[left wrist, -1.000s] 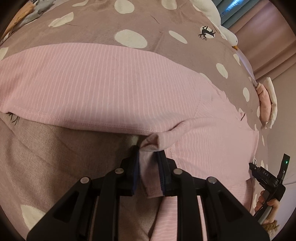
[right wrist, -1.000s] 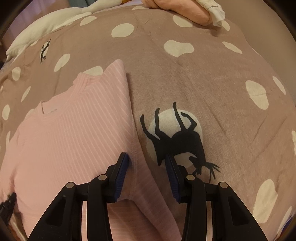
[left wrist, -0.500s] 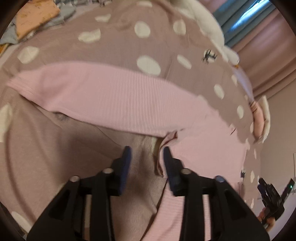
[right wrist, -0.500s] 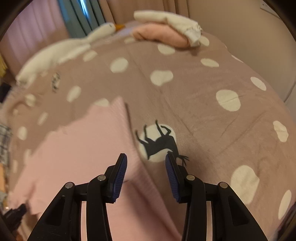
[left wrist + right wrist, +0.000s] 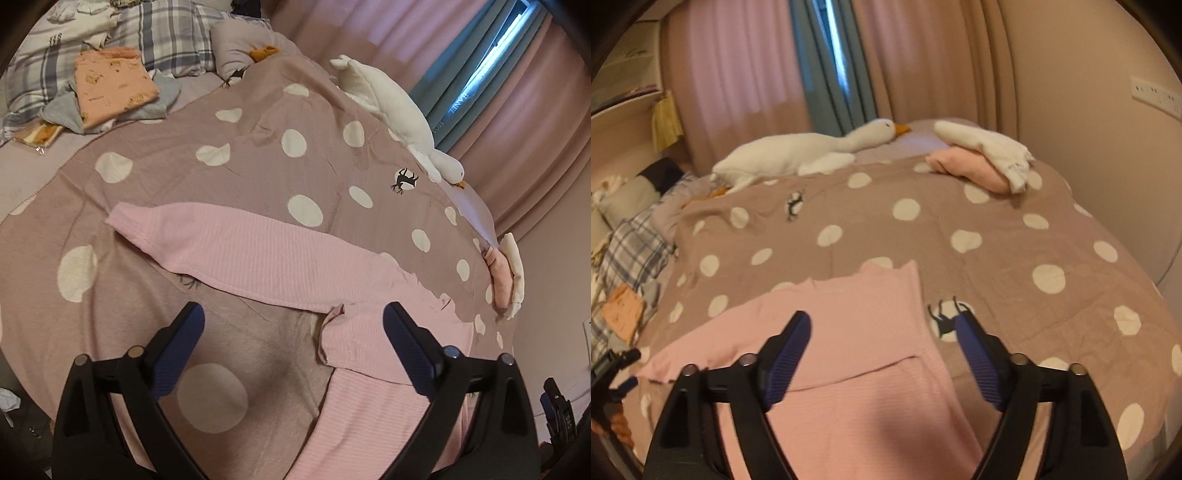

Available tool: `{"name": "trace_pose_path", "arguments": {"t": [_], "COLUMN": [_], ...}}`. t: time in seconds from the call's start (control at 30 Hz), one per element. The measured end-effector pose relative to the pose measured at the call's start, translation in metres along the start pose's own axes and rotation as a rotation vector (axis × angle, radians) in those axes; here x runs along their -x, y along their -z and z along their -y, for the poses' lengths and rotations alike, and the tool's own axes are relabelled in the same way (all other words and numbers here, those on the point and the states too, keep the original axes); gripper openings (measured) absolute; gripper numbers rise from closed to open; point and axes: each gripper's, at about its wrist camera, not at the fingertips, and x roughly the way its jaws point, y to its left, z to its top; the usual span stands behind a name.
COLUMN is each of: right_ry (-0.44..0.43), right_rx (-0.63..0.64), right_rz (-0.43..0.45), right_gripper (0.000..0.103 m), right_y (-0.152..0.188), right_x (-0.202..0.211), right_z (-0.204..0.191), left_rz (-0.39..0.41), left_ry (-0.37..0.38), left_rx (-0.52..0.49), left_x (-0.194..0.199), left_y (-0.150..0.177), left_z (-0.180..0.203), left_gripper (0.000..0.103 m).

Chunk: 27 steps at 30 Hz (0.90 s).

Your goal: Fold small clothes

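My left tongs (image 5: 291, 328) stand wide and are still opening, with nothing pressed between the blue pads (image 5: 177, 350). They hang above the bed, clear of the cloth. The pink ribbed top (image 5: 258, 254) lies on the spotted blanket (image 5: 155, 147) just ahead of them. One long sleeve runs out ahead and to the left of these tongs. A small turned-up fold of the same garment sits between the two fingers as seen from the left wrist, but no pad touches it.

My right tongs (image 5: 882, 339) are likewise released and opening, empty. The pink ribbed top (image 5: 857, 317) lies beneath and ahead of them, its body folded over itself with a straight hem edge crossing below the pads. Its neckline lies further ahead. The garment's right edge passes just inside my right-hand finger. A black deer print on the spotted blanket (image 5: 997, 229) sits just beside that finger's tip.

Far ahead of the right tongs lies a white goose plush (image 5: 798, 151). Ahead and to the right is a pile of folded clothes (image 5: 982, 158), white over pink. Far ahead and left of my left tongs lies an orange printed garment (image 5: 110, 85) on grey cloth, against a plaid pillow (image 5: 170, 37).
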Motion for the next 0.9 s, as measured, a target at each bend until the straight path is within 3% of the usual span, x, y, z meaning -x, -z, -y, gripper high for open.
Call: {"name": "trace_pose_path", "arguments": {"t": [0.17,0.27,0.67,0.9], "right_ry": [-0.043,-0.059,-0.060,-0.018], "right_rx": [0.023,0.033,0.074,0.076], "right_rz": [0.008,0.014,-0.031,-0.020], "right_gripper": [0.088,0.094,0.095,0.098], "right_y": [0.005,0.012,0.033,0.032], "right_x": [0.008,0.015,0.014,0.019], "right_z": [-0.011,-0.016,-0.028,-0.025], "left_rz": [0.010,0.007,0.006,0.017], "left_ry": [-0.003,-0.017,-0.010,-0.127], "left_rx": [0.000,-0.006,0.022,0.158], "left_x": [0.006,0.006,0.004,-0.013], "left_y": [0.002,0.002,-0.002,-0.017], "left_z": [-0.004,-0.006,-0.023,-0.073], "left_gripper": [0.101,0.101,0.102,0.102]}}
